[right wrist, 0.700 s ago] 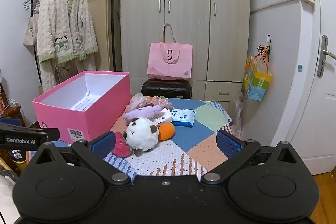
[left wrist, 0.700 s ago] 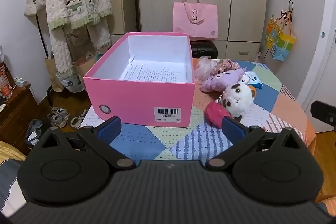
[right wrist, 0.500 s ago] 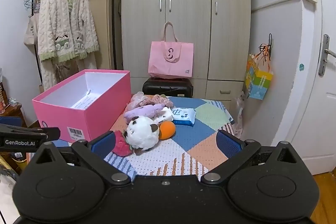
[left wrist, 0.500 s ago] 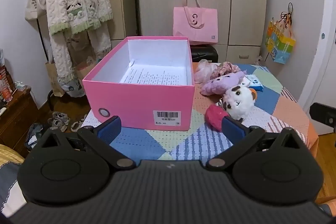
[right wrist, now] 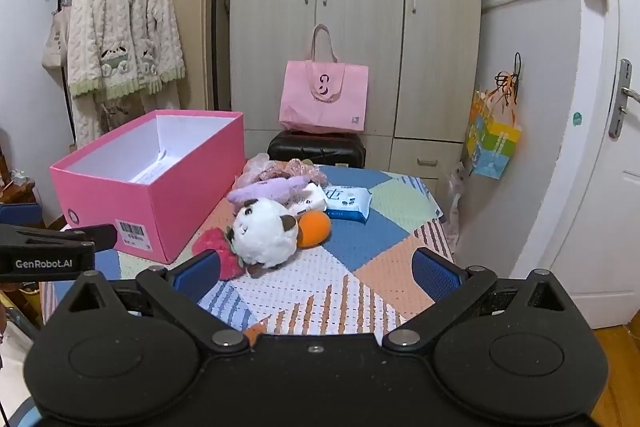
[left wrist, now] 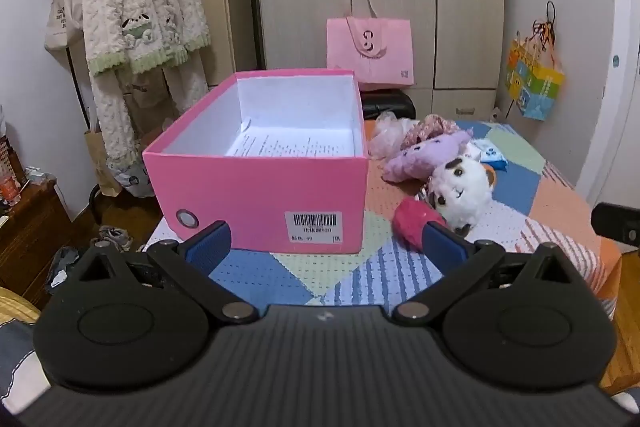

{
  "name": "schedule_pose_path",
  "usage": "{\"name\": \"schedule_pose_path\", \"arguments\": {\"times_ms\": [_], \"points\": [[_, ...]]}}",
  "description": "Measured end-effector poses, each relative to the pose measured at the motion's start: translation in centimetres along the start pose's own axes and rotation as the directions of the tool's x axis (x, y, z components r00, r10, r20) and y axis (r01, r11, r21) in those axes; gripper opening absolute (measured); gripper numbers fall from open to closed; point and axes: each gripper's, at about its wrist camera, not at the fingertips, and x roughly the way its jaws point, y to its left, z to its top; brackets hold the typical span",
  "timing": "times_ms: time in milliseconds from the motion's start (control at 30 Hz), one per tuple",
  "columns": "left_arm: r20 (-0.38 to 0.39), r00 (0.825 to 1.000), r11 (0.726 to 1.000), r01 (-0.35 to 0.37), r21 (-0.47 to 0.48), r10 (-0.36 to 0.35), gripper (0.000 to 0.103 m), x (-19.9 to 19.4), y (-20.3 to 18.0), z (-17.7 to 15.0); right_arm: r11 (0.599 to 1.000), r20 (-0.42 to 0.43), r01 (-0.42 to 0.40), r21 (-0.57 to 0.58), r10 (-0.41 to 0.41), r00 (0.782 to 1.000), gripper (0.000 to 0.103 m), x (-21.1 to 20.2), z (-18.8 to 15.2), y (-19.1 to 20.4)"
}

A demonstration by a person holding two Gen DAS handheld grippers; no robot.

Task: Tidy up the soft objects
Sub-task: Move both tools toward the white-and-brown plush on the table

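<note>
A small bedroom: a tall grey wardrobe (right wrist: 356,27) fills the back wall, with three doors showing, and a white door (right wrist: 600,155) stands to the right. On a clothes rail at the left hangs one fluffy cream robe (right wrist: 120,35) trimmed in green. One pink tote bag (right wrist: 323,99) sits on a black suitcase (right wrist: 316,149) in front of the wardrobe, and one bright paper gift bag (right wrist: 493,143) hangs on the right wall.

The worktop (right wrist: 360,255) wears a patchwork cover of blue, peach, pale green and striped patches. On its left side stands one pink cardboard box (left wrist: 260,187), lid off, white inside, with a printed sheet lying on its bottom and a barcode label on the near end.

Just right of the box lies the heap of soft things, all touching or overlapping. I count one round white plush animal (right wrist: 265,233) with dark ears, one long lilac plush (right wrist: 272,187) behind it, one orange plush (right wrist: 315,223) against its right side, one fuzzy magenta piece (right wrist: 218,247) at its left, and some frilly pinkish fabric (right wrist: 296,167) at the back. One blue-and-white pack of wipes (right wrist: 346,201) lies flat beside them.

The left hand-held gripper (left wrist: 326,239) hangs before the box's near end, fingers spread wide with nothing between them. The right hand-held gripper (right wrist: 316,271) is near the white plush, equally wide apart and holding nothing.
</note>
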Motion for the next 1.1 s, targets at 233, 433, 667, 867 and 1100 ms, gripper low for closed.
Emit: {"name": "schedule_pose_path", "arguments": {"times_ms": [233,433,667,867,1100], "points": [[0.058,0.998,0.999,0.035,-0.012,-0.035,0.103,-0.5,-0.1,-0.7,1.0,-0.026,-0.001,-0.004,0.0,1.0,0.103,1.1,-0.2,0.2],[0.06,0.998,0.999,0.035,0.013,-0.036,0.103,-0.7,-0.7,-0.6,1.0,-0.029,0.006,-0.009,-0.007,1.0,0.103,1.2,-0.3,0.4],[0.015,0.999,0.999,0.043,0.011,-0.043,0.103,-0.1,-0.7,-0.9,1.0,-0.021,0.014,-0.005,-0.014,1.0,0.103,0.9,-0.4,0.1],[0.021,0.999,0.999,0.042,0.016,-0.042,0.103,-0.5,-0.9,-1.1,1.0,-0.017,0.021,-0.001,-0.021,1.0,0.103,0.7,-0.6,-0.2],[0.021,0.999,0.999,0.04,0.02,-0.041,0.103,-0.6,-1.0,-1.1,1.0,-0.012,0.024,0.002,-0.024,1.0,0.103,0.5,-0.7,-0.5]]}}
